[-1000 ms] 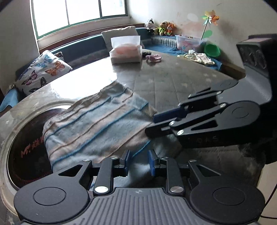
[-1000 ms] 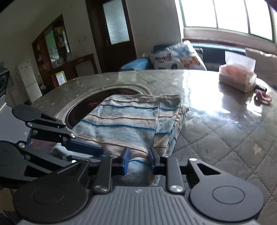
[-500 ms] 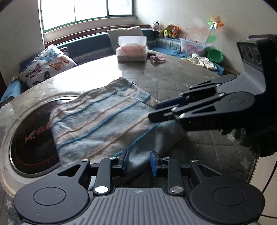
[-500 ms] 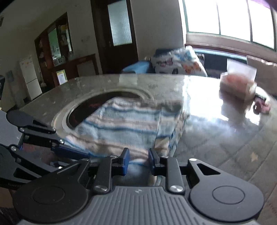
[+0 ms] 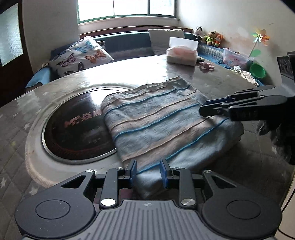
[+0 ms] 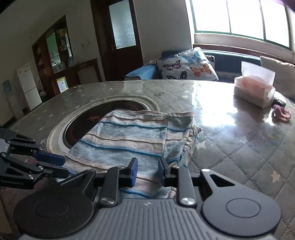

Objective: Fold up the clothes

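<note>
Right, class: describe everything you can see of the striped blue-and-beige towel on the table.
The striped blue-and-beige terry towel lies folded in layers on the quilted grey table, one corner overlapping the round dark inset hob. Its near edge sits between the pads of the left gripper and right gripper.

Walls: pale plaster (image 5: 212,20), scuffed and stained.
Windows: wide green-framed window (image 5: 127,8) above the bench, glaring bright.
Light: daylight only, mirrored on the tabletop.
Table: large round table under glossy grey quilted star-print cover (image 6: 239,147), round dark glass hob (image 5: 73,127) sunk in its middle.
Seating: dark teal window bench (image 5: 125,43) with white butterfly-print cushion (image 5: 81,55).
Door: dark wooden door with frosted pane (image 6: 121,27).
Storage: dark wooden cabinet (image 6: 55,49); white fridge (image 6: 29,86) beside it.
</note>
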Action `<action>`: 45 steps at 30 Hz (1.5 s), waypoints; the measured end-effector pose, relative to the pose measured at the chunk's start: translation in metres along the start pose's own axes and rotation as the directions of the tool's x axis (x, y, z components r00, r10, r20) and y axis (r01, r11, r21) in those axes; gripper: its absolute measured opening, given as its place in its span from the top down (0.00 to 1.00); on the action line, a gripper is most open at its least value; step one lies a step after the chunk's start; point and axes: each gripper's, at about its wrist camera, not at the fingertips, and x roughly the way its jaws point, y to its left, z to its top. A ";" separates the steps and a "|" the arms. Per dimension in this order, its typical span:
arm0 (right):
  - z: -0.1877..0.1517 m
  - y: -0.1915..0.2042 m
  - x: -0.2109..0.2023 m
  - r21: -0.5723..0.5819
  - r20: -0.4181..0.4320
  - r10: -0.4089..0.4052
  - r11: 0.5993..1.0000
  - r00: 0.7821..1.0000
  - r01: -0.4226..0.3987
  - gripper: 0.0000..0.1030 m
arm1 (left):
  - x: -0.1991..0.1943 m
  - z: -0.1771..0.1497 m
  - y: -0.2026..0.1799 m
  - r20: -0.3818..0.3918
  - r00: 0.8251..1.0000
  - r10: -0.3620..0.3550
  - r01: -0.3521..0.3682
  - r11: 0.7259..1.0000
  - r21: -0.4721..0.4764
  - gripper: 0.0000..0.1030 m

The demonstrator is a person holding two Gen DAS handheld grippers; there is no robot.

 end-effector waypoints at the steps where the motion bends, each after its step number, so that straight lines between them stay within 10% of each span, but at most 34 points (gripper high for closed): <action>1: 0.000 0.001 0.000 -0.006 -0.002 0.001 1.000 1.000 -0.001 0.77 | -0.003 -0.002 0.002 0.001 1.000 0.005 -0.005 1.000 -0.005 0.71; 45: 0.029 -0.026 0.032 0.097 -0.018 -0.083 0.992 0.996 0.085 0.71 | 0.090 0.076 0.063 -0.051 0.979 0.198 -0.202 0.974 -0.104 0.67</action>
